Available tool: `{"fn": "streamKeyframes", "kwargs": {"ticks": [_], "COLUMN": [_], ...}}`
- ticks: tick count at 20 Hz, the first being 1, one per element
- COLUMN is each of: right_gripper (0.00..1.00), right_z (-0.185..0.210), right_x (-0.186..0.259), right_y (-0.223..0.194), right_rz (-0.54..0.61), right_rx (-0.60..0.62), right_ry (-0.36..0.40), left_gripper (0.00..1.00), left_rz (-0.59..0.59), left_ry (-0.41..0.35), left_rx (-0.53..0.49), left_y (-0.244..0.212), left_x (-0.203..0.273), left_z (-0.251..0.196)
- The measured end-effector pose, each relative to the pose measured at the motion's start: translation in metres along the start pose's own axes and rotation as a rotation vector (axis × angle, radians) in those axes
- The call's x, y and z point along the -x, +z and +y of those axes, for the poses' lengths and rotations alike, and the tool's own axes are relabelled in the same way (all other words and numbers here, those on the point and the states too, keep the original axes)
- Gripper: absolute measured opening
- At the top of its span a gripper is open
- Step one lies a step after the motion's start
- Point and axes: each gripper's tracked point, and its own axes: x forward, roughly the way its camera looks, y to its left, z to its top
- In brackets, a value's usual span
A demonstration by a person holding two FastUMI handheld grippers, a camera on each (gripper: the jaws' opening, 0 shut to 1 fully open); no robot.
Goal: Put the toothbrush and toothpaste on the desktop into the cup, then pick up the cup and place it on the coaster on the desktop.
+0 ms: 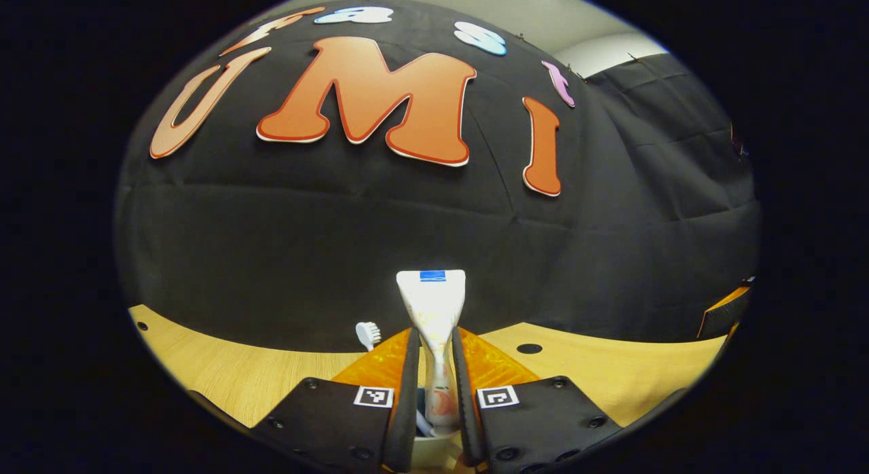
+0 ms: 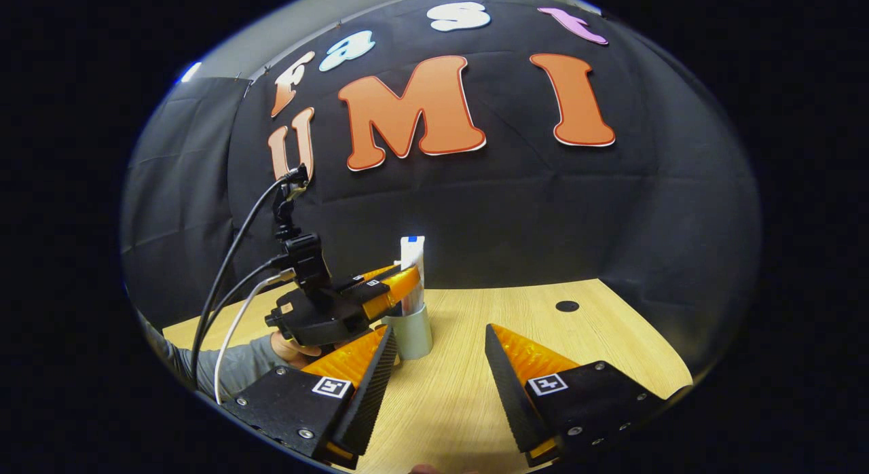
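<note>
**Materials and surface finish: booth and working items**

Desktop [image 2: 597,338]: light wood-grain surface, smooth, low sheen, with a dark round hole or plug [image 2: 567,305] set into it. Booth wall [image 1: 339,243]: black cloth, matt, creased in horizontal folds. Toothpaste [image 1: 432,311]: soft plastic tube, white, printed, slightly glossy, flat crimped end uppermost. Toothbrush [image 1: 368,335]: white bristles showing; handle material cannot be told. Cup [image 2: 411,333]: smooth, pale grey, satin finish, looks plastic. Left gripper [image 2: 407,284] body: matt moulded plastic, cables rubbery and smooth. Right gripper [image 2: 434,355] finger pads [image 2: 377,372]: finely ridged. Sleeve [image 2: 237,365]: grey knit cloth.
</note>
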Motion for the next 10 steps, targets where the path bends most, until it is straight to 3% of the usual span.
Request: {"fn": "streamKeyframes", "kwargs": {"ticks": [5, 7, 8, 10], "right_gripper": [0.8, 0.75, 0.8, 0.8], "right_z": [0.01, 0.018, 0.022, 0.029], "right_x": [-0.004, -0.007, -0.01, -0.015], "right_y": [0.003, 0.005, 0.005, 0.007], "right_rz": [0.014, 0.024, 0.029, 0.04], "right_rx": [0.021, 0.027, 0.032, 0.039], "right_ry": [-0.008, -0.004, -0.004, 0.0], "left_gripper": [0.34, 0.53, 0.68, 0.78], "left_rz": [-0.005, 0.027, 0.032, 0.023], "left_ry": [-0.057, -0.066, -0.061, -0.041], "left_rx": [0.044, 0.025, 0.022, 0.033], "left_y": [0.023, 0.026, 0.029, 0.04], "left_x": [0.028, 0.041, 0.049, 0.061], "left_z": [0.006, 0.014, 0.019, 0.033]}}
